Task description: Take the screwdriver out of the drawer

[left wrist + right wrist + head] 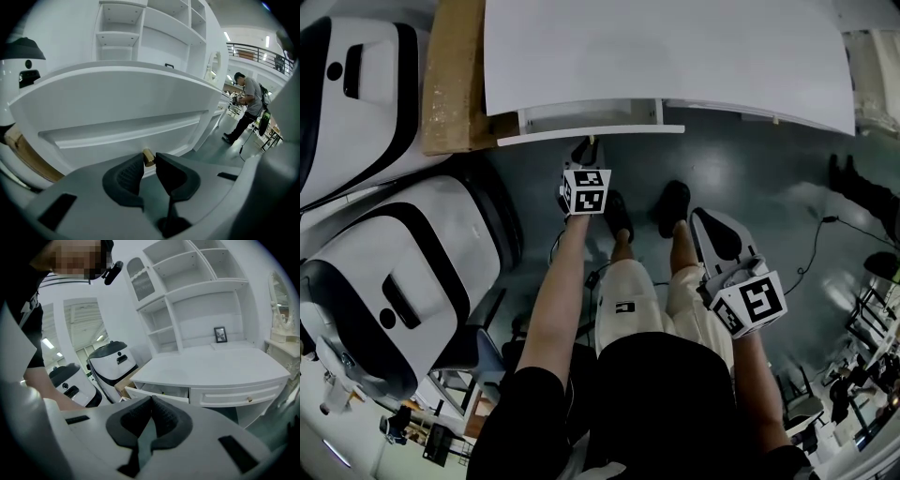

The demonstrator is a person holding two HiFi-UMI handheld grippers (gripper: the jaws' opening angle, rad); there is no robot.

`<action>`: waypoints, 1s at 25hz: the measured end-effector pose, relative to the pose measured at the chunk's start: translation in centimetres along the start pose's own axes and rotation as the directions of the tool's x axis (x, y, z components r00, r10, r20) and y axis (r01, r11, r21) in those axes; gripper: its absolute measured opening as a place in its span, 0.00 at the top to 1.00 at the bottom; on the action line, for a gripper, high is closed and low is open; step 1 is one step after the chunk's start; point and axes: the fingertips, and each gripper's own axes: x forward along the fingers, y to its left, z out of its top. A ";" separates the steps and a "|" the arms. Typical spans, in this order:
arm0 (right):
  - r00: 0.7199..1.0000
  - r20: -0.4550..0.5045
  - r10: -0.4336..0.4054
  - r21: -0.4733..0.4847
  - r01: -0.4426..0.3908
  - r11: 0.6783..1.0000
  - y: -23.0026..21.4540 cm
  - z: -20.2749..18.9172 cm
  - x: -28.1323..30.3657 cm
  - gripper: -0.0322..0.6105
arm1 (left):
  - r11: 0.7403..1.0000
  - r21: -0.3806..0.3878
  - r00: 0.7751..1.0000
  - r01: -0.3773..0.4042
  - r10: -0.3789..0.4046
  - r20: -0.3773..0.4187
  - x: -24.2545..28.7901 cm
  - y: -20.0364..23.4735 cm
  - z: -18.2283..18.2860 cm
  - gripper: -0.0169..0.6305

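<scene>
Knob of brass sat pinched between the narrowed jaws of the left gripper; its drawer stood part-open just ahead; right gripper was closed, empty; screwdriver inside couldn't be made out.

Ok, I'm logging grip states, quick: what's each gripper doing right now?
Left gripper: fingers closed on the brass drawer knob.
Right gripper: fingers closed together, holding nothing.

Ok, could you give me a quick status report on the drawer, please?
Left gripper shut on knob, drawer part open. Right gripper shut, empty, held back. Screwdriver not in sight. Nothing in the way.
</scene>
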 end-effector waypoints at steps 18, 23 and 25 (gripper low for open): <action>1.000 0.021 0.019 -0.027 -0.018 0.999 1.3 0.1 -2.1 0.92 | 0.999 -0.033 1.000 -0.005 0.004 -0.030 -5.0 -3.3 -5.6 0.83; 0.999 0.021 0.024 -0.033 -0.023 0.999 1.4 0.0 -2.2 0.92 | 0.999 -0.043 0.999 0.000 -0.002 -0.040 -5.9 -4.0 -6.9 0.83; 0.999 0.022 0.027 -0.037 -0.027 0.999 1.7 0.0 -2.2 0.92 | 0.999 -0.043 0.999 0.002 -0.004 -0.044 -6.2 -4.1 -7.2 0.83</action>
